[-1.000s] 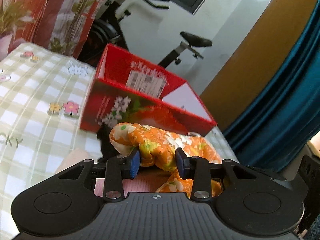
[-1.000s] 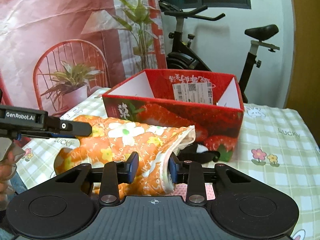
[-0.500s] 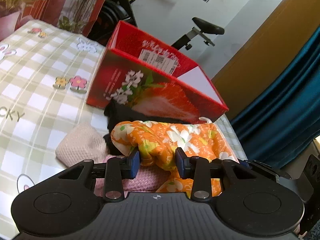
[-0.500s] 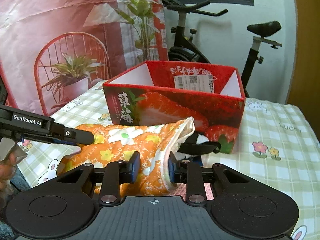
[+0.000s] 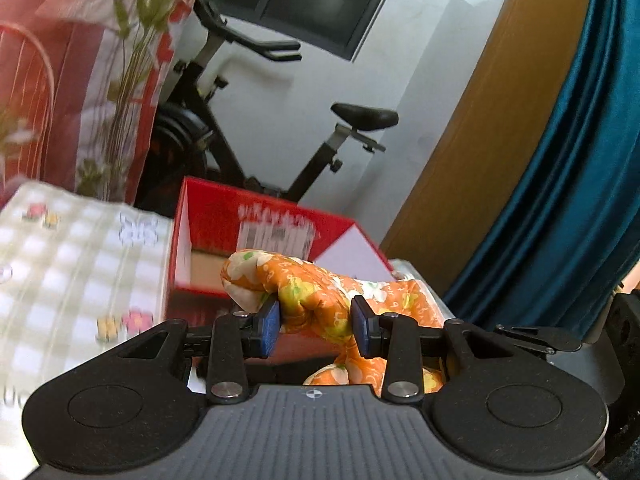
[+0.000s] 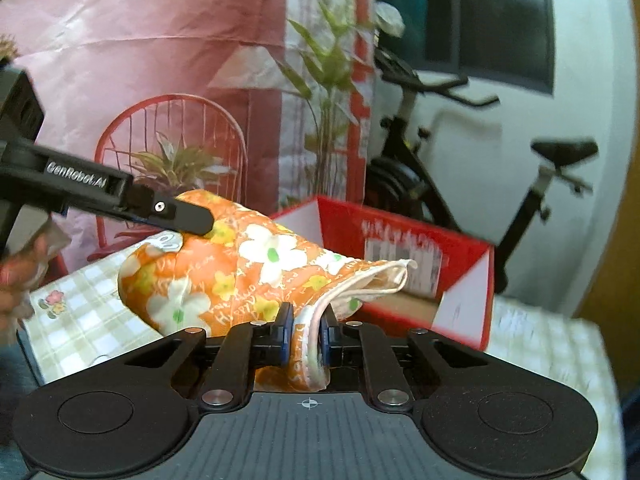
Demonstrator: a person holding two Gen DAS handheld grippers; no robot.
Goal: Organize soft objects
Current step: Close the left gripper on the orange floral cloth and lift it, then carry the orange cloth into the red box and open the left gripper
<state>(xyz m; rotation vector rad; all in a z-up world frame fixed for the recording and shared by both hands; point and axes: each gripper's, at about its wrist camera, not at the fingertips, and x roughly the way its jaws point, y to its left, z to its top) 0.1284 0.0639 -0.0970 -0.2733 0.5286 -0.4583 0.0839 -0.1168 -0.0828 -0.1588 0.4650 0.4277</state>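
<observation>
orange floral cloth (image 6: 240, 276) | clamped by both grippers (aloft) | red box (image 6: 404, 236) behind, exercise bike (image 6: 440, 140) beyond

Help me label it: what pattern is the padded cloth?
Orange padded cloth: white and yellow flowers; right wrist view.

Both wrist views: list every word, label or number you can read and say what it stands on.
"GenRobot.AI": on the left gripper's black finger, right wrist view.
"HAPPY": on the orange flowered cloth, near the right gripper; the other small words printed on it are too small to read.
White characters and a printed sticker on the red box: too blurred to read in either view.
Checked tablecloth: only pictures show, no words.
</observation>
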